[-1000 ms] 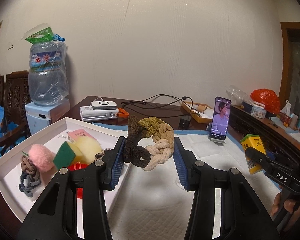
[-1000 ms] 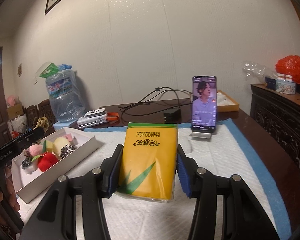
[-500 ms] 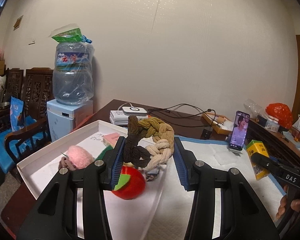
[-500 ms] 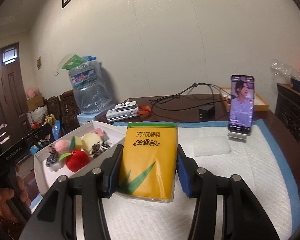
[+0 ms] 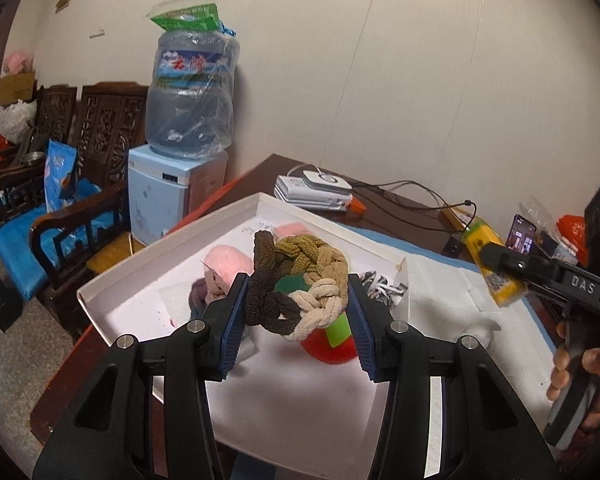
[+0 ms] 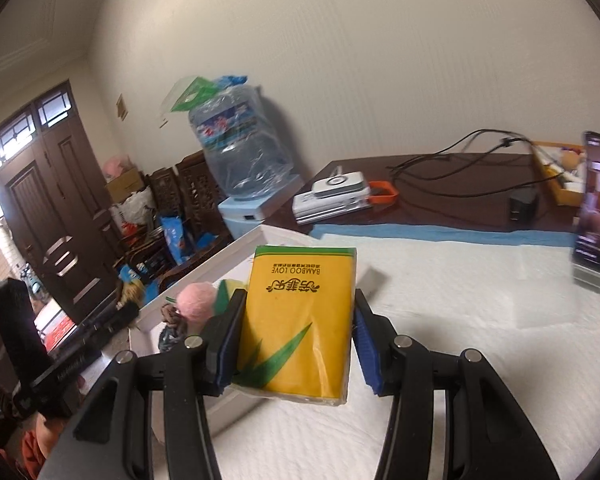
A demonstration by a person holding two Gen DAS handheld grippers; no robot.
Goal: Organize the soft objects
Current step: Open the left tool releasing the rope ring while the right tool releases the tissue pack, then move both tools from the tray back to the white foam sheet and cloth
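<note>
My left gripper (image 5: 296, 316) is shut on a braided brown, olive and cream hair ring (image 5: 300, 280) and holds it above the white tray (image 5: 172, 252). In the tray lie a pink pompom (image 5: 226, 262), a red plush fruit with green leaf (image 5: 332, 344), a small braided scrunchie (image 5: 200, 296) and a black-and-white scrunchie (image 5: 380, 286). My right gripper (image 6: 296, 340) is shut on a yellow tissue pack (image 6: 300, 316), held over the white mat beside the tray (image 6: 236, 248). The pack also shows in the left wrist view (image 5: 492, 264).
A water dispenser with a bottle (image 5: 188, 120) stands left of the table beside wooden chairs (image 5: 60, 200). At the back of the table lie stacked white devices (image 6: 336, 196), black cables (image 6: 460, 160) and a charger (image 6: 522, 208). A phone on a stand (image 6: 594, 208) is at right.
The left gripper has moved left and further over the tray with the hair ring. The right gripper has swung left toward the tray, carrying the tissue pack.
</note>
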